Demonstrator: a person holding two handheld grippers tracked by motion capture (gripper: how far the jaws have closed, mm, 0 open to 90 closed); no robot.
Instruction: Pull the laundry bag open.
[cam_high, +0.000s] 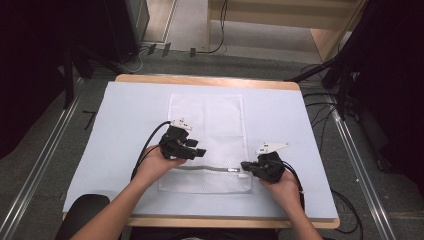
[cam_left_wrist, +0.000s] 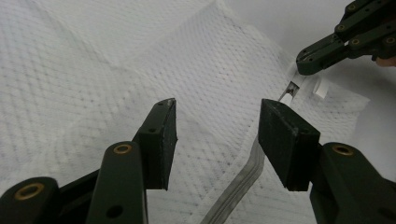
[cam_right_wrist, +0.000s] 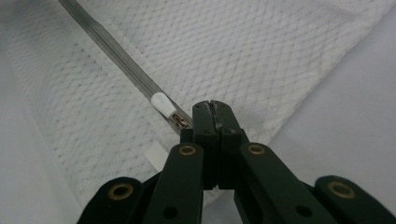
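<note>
1. My left gripper (cam_high: 200, 151) hovers with jaws spread wide and nothing in them, over the white mesh bag (cam_high: 207, 120) lying flat mid-table.
2. My right gripper (cam_high: 245, 165) is pinched closed on the bag's edge beside the zipper pull (cam_right_wrist: 161, 101).

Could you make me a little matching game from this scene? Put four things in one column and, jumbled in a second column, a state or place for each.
Things:
1. left gripper
2. right gripper
3. zipper slider
4. mesh laundry bag

States or places:
A. lies flat on the pale blue table cover
B. jaws shut tight
C. jaws wide apart above the mesh
D. sits on the grey zipper strip, just beside the shut jaws

Pairs: 1-C, 2-B, 3-D, 4-A
</note>
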